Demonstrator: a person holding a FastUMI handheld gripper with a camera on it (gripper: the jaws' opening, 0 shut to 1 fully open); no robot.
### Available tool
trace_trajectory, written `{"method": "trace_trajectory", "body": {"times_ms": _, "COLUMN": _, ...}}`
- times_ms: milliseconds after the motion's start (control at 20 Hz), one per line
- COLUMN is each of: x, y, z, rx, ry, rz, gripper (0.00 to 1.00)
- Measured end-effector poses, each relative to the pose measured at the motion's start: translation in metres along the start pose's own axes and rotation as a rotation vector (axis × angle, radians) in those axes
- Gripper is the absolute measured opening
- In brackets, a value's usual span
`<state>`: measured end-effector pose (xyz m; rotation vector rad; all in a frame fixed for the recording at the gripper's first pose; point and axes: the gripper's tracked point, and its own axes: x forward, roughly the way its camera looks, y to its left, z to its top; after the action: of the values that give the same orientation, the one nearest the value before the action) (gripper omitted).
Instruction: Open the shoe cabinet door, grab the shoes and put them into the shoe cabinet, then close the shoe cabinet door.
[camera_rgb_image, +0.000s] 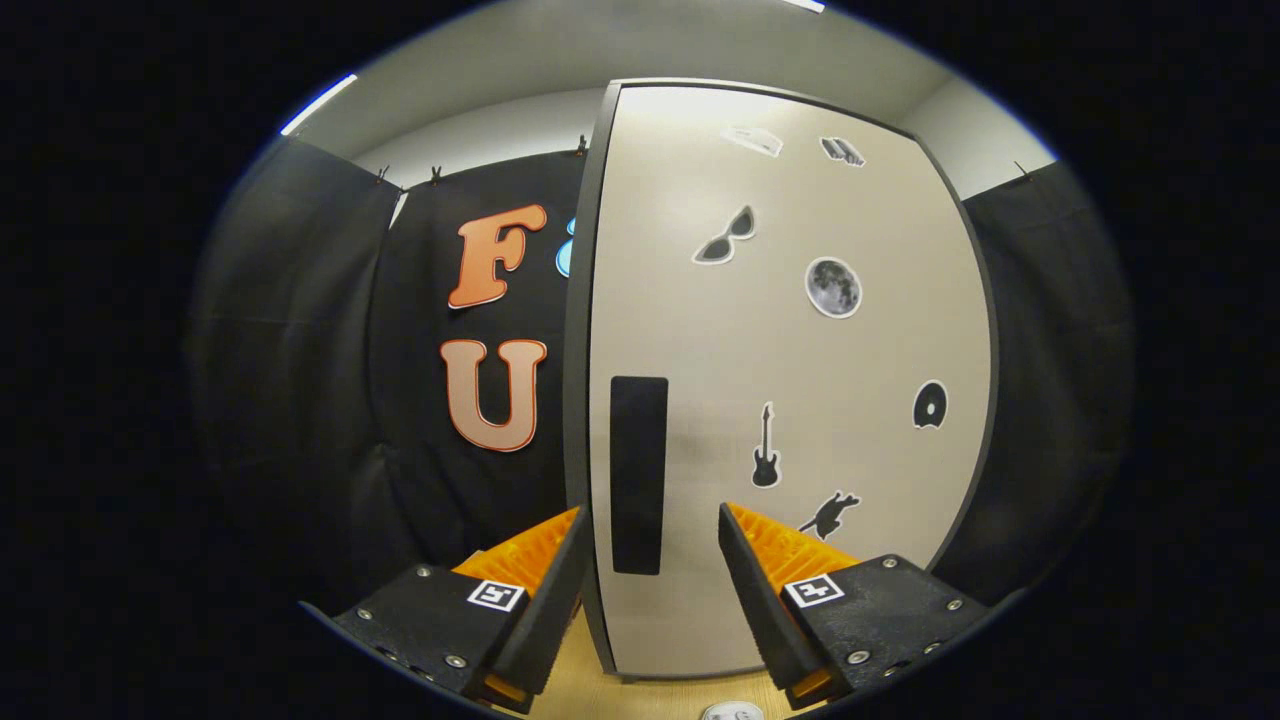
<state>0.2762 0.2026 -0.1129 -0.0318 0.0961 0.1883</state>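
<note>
A tall shoe cabinet stands just ahead of me, its pale door (790, 380) shut, with a dark frame around it. A black vertical handle (638, 475) sits near the door's left edge. Several small stickers dot the door: sunglasses, a moon, a guitar, a disc. My gripper (652, 530) is open, its two fingers straddling the door's left edge and the handle, the left finger (545, 565) outside the cabinet's edge and the right finger (775, 565) in front of the door. Whether the fingers touch the handle I cannot tell.
Black cloth walls close in on the left and right of the cabinet. A wooden floor (640, 695) shows below the fingers, with a small white object (732, 712) lying on it close to me.
</note>
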Motion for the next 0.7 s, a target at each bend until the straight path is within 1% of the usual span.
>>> {"method": "trace_trajectory", "body": {"times_ms": 150, "x": 0.022, "y": 0.002, "z": -0.001, "rx": -0.005, "ry": -0.005, "rz": -0.014, "gripper": 0.71}}
{"method": "trace_trajectory", "body": {"times_ms": 200, "x": 0.029, "y": 0.004, "z": -0.003, "rx": -0.006, "ry": 0.001, "rz": -0.013, "gripper": 0.67}}
{"method": "trace_trajectory", "body": {"times_ms": 250, "x": 0.034, "y": 0.007, "z": -0.004, "rx": -0.010, "ry": 0.007, "rz": -0.016, "gripper": 0.65}}
{"method": "trace_trajectory", "body": {"times_ms": 350, "x": 0.041, "y": 0.008, "z": -0.005, "rx": -0.021, "ry": 0.006, "rz": -0.024, "gripper": 0.57}}
{"method": "trace_trajectory", "body": {"times_ms": 400, "x": 0.042, "y": 0.009, "z": -0.005, "rx": -0.022, "ry": 0.007, "rz": -0.033, "gripper": 0.45}}
{"method": "trace_trajectory", "body": {"times_ms": 450, "x": 0.042, "y": 0.009, "z": -0.004, "rx": -0.016, "ry": -0.004, "rz": -0.041, "gripper": 0.39}}
{"method": "trace_trajectory", "body": {"times_ms": 550, "x": 0.041, "y": 0.010, "z": -0.005, "rx": 0.008, "ry": -0.002, "rz": -0.049, "gripper": 0.37}}
{"method": "trace_trajectory", "body": {"times_ms": 700, "x": 0.041, "y": 0.010, "z": -0.007, "rx": 0.033, "ry": 0.017, "rz": -0.037, "gripper": 0.28}}
